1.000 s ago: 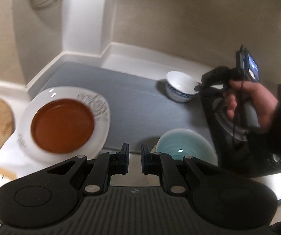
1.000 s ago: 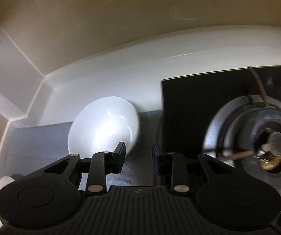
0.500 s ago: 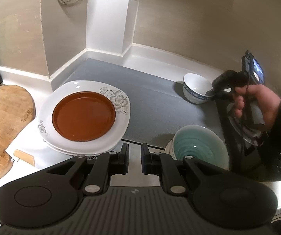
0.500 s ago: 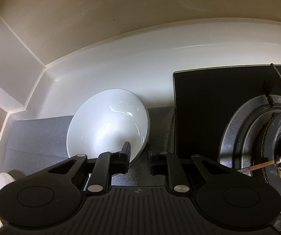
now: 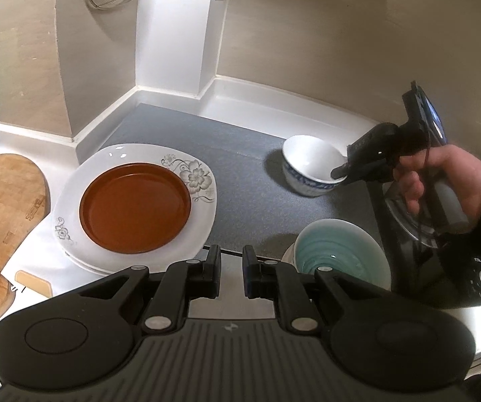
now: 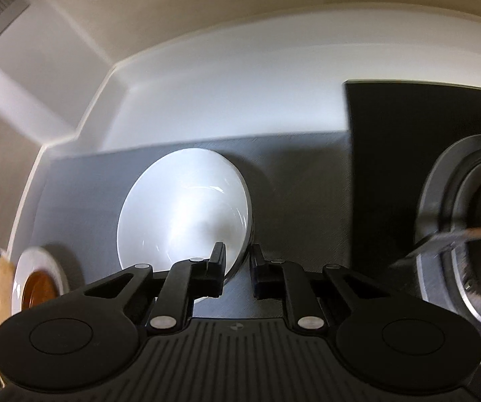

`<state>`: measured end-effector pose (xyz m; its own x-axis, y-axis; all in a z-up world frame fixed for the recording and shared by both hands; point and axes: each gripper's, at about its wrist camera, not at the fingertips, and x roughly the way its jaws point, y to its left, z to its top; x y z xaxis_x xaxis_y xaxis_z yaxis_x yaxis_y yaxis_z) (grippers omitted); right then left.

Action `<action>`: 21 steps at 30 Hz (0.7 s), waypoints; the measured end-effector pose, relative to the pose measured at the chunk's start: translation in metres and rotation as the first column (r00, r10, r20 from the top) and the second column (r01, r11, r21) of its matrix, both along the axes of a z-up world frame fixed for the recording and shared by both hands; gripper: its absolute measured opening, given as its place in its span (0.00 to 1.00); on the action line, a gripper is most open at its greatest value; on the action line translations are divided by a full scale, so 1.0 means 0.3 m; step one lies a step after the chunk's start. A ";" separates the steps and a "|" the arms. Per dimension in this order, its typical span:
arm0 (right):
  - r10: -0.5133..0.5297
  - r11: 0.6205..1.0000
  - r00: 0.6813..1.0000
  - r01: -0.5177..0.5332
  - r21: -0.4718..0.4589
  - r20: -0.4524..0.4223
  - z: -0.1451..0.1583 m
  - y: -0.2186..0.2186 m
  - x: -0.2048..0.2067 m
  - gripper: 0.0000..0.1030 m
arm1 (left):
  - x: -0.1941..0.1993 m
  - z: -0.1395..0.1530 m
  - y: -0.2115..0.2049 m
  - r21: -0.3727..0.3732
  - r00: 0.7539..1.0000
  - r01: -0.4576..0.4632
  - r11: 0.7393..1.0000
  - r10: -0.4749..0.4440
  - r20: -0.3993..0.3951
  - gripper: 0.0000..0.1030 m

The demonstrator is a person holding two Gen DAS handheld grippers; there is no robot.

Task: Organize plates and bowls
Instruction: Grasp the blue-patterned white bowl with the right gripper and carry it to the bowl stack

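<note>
On grey mat point(image 5: 240, 181) beside stove | right gripper point(image 6: 237, 268) pinched onto rim of white bowl point(image 5: 310, 171), one finger inside | left gripper point(image 5: 230, 268) nearly shut, empty | step: gripping bowl | next, likely: lift level, nest into teal bowl point(image 5: 337, 251)

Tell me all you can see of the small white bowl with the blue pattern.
The small bowl is glossy white inside, ceramic by its look, with a blue pattern band outside. It stands upright on the grey mat, near the stove. The right gripper is shut on its near rim, one finger inside and one outside.
</note>
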<state>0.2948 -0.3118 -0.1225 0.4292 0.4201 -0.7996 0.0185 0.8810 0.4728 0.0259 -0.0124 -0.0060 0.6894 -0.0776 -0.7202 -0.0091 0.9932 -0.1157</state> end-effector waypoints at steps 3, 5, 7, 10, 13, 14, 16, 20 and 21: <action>0.050 0.999 0.999 -0.050 0.002 -0.008 0.005 0.040 -0.028 0.15 | 0.003 -0.001 0.003 0.000 1.000 0.003 1.000 -0.003 -0.001 0.15; 0.075 0.997 0.997 -0.074 0.006 -0.016 0.006 0.060 -0.045 0.15 | 0.006 -0.002 0.005 -0.001 1.000 0.008 1.000 -0.008 -0.004 0.15; 0.101 0.995 0.995 -0.101 0.005 -0.020 0.010 0.083 -0.063 0.15 | 0.009 -0.004 0.005 -0.002 1.000 0.013 1.000 -0.013 -0.007 0.15; 0.143 0.990 0.989 -0.143 0.013 -0.025 0.013 0.108 -0.088 0.15 | 0.013 -0.009 0.007 -0.005 1.000 0.020 1.000 -0.020 -0.011 0.15; 0.187 0.982 0.982 -0.187 0.022 -0.028 0.016 0.127 -0.112 0.16 | 0.016 -0.012 0.011 -0.006 1.000 0.024 1.000 -0.024 -0.012 0.15; 0.201 0.979 0.979 -0.200 0.022 -0.027 0.018 0.132 -0.119 0.16 | 0.019 -0.012 0.015 -0.006 1.000 0.023 1.000 -0.023 -0.011 0.15; 0.228 0.974 0.973 -0.228 0.019 -0.025 0.018 0.142 -0.131 0.16 | 0.021 -0.014 0.016 -0.008 1.000 0.023 1.000 -0.023 -0.011 0.15; 0.236 0.972 0.972 -0.235 0.017 -0.010 0.021 0.145 -0.133 0.17 | 0.026 -0.019 0.018 -0.007 1.000 0.022 1.000 -0.022 -0.016 0.15; 0.233 0.973 0.973 -0.233 0.005 0.000 0.025 0.142 -0.133 0.17 | 0.028 -0.019 0.016 -0.004 1.000 0.023 1.000 -0.023 -0.017 0.16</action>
<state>0.2550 -0.2692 -0.1151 0.3185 0.5124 -0.7975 -0.1865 0.8587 0.4773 0.0342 -0.0076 -0.0116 0.6748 -0.0959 -0.7317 0.0113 0.9927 -0.1197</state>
